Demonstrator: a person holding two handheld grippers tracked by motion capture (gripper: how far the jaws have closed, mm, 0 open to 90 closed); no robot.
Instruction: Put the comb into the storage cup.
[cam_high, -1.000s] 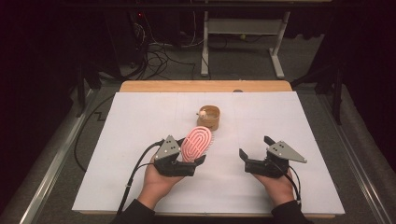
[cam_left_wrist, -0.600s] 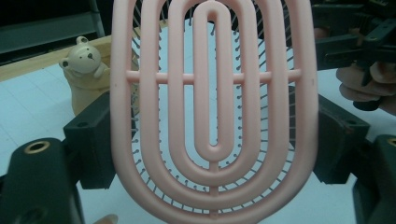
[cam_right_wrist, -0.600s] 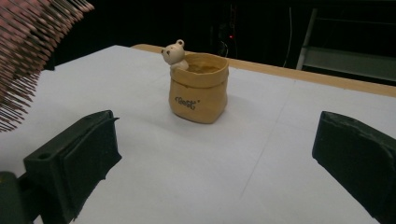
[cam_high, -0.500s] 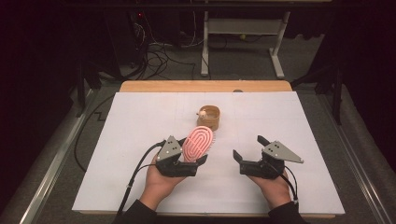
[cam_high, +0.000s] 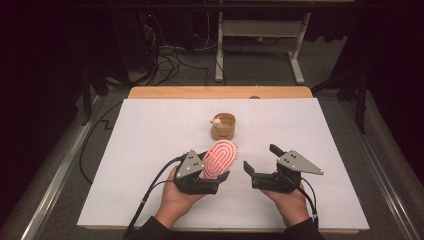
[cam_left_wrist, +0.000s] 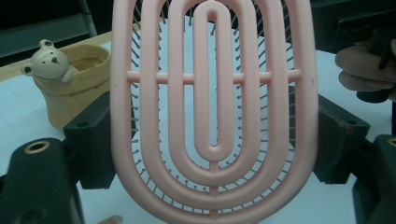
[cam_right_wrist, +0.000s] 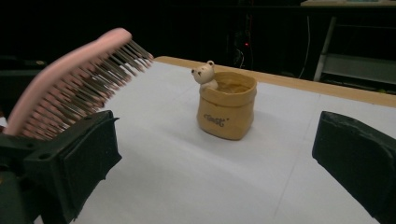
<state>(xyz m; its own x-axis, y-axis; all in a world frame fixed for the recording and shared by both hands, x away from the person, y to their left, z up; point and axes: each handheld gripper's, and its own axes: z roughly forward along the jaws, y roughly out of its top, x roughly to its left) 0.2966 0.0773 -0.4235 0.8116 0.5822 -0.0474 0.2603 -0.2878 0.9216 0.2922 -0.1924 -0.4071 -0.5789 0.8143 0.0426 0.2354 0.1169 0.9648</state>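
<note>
Your left gripper (cam_high: 217, 176) pinches the pink brush (cam_high: 220, 159) across its oval head, one black jaw on each edge, as the left gripper view shows plainly: the ribbed back of the brush (cam_left_wrist: 212, 112) faces that camera, with the bristles on the far side. Over the last second this hand has hardly shifted, and the brush sits at the same tilt above the white table cover (cam_high: 150, 150), lifted off it and leaning toward the far edge.

Just beyond the brush tip stands the little tan bear pot (cam_high: 223, 126), upright and apart from everything, in the same spot as before.

On the right, the change is yours to note: your right gripper (cam_high: 260, 162) has slid inward toward the brush since a second ago and now hovers just beside it, jaws spread wide with nothing between them. In the right gripper view the bristles (cam_right_wrist: 88, 88) hang over its left jaw, and the pot (cam_right_wrist: 227, 106) is framed between the two jaws, farther off.

That reads as the start of a handover or a two-handed grip on the brush, not yet a touch. You have the brush secure; the closing-in on the right is the only live motion.
</note>
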